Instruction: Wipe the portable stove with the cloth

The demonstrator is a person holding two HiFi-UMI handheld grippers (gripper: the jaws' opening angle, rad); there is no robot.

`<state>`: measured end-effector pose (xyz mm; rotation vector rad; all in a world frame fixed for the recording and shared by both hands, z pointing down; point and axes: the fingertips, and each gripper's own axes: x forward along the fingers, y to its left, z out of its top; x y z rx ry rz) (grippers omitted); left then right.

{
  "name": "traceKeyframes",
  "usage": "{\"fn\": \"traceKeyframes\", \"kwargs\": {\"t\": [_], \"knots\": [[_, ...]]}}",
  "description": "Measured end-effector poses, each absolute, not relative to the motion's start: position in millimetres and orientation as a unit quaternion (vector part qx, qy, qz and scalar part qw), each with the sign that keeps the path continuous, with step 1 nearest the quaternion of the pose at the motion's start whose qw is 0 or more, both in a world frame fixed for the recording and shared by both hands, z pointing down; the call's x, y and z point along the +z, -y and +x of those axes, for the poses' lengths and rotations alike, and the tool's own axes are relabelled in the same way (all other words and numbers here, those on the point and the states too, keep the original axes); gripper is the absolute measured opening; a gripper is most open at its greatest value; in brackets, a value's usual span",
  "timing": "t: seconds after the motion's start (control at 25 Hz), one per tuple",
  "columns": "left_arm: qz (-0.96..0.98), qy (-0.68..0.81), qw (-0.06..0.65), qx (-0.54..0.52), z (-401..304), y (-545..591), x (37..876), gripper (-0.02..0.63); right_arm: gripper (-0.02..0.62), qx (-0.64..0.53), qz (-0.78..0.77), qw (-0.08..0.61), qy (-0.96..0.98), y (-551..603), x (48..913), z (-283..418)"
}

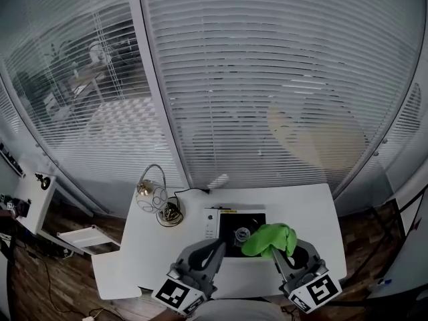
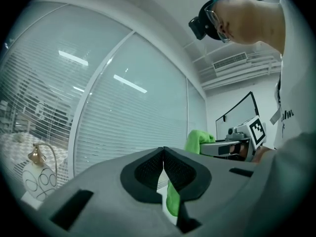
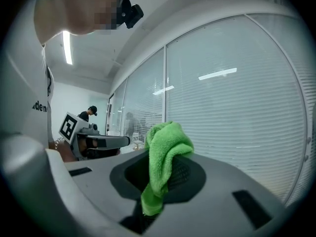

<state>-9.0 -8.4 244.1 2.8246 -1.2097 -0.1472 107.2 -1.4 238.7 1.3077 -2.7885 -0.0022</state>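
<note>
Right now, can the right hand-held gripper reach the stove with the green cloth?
Probably yes: the right hand-held gripper is shut on the cloth, which hangs over the right side of the stove, nothing between them.

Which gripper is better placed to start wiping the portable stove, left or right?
Right: the right gripper is shut on the green cloth, which overlaps the portable stove in the head view; the left gripper is shut and empty.
</note>
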Motion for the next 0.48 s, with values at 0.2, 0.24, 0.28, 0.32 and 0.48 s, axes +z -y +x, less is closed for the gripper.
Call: {"fn": "traceKeyframes", "kwargs": {"t": [0.2,0.24,0.28,0.32,0.48], "knots": [[0.916,0.396,0.037,-0.046,-12.1,11.5,243.9,0.012,0.041,-0.003,0.423,0.035,0.906,2.2,236.9,103.5],[0.916,0.396,0.037,-0.045,-12.6,12.0,243.6,0.012,0.041,-0.001,0.423,0.036,0.905,2.2,237.2,103.8],[0.917,0.396,0.037,-0.044,-12.9,12.5,243.2,0.012,0.041,0.000,0.424,0.037,0.905,2.5,237.5,104.2],[0.917,0.395,0.037,-0.043,-12.9,13.1,242.8,0.012,0.041,0.000,0.425,0.038,0.904,3.0,237.6,104.6],[0.919,0.391,0.036,-0.040,-10.3,15.8,242.2,0.012,0.041,-0.002,0.428,0.040,0.903,6.6,236.6,105.4]]}}
